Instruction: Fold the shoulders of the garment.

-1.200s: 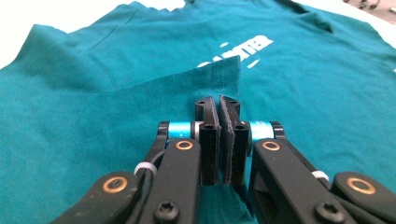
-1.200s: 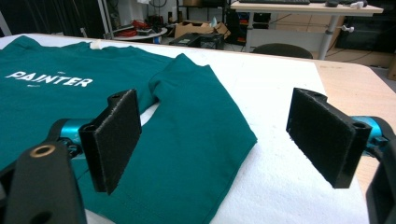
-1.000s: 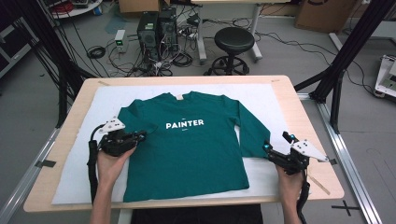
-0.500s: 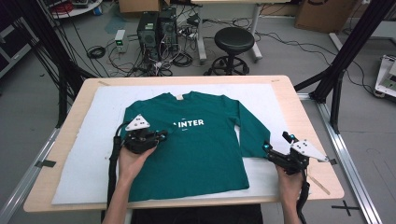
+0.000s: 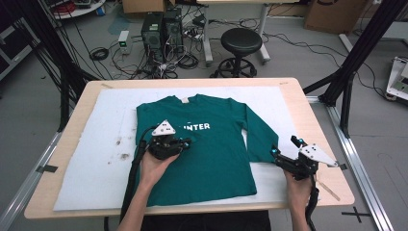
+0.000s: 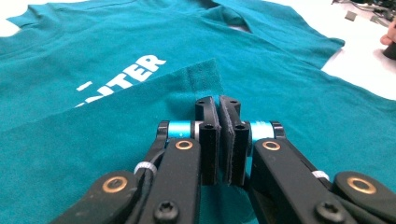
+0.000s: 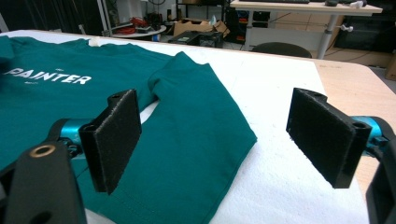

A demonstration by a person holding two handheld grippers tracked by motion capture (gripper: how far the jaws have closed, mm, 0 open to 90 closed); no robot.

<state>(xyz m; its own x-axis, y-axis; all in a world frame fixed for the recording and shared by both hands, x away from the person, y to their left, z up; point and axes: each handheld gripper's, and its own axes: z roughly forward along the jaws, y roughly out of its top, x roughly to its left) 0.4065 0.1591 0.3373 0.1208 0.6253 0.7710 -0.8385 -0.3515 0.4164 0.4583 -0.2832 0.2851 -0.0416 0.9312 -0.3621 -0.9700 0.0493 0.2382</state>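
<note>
A teal long-sleeved shirt (image 5: 216, 159) with white lettering lies flat, front up, on a white mat (image 5: 101, 125). My left gripper (image 5: 186, 143) (image 6: 218, 105) is shut on the left sleeve's cuff (image 6: 203, 77) and holds it over the chest, where the folded sleeve hides the start of the lettering. My right gripper (image 5: 284, 147) (image 7: 219, 135) stands open just off the end of the right sleeve (image 5: 257, 137) (image 7: 201, 121), which lies along the shirt's side. Nothing is between its pads (image 7: 114, 137).
The mat covers most of a wooden table (image 5: 320, 144); brown stains (image 5: 120, 149) mark it left of the shirt. Bare mat lies left of the shirt and beyond its collar. On the floor behind the table are a stool (image 5: 240, 41), computer towers (image 5: 161, 26) and cables.
My left gripper has moved right from the shirt's left edge onto the chest, dragging the left sleeve across the lettering. The right gripper has stayed put and open.
</note>
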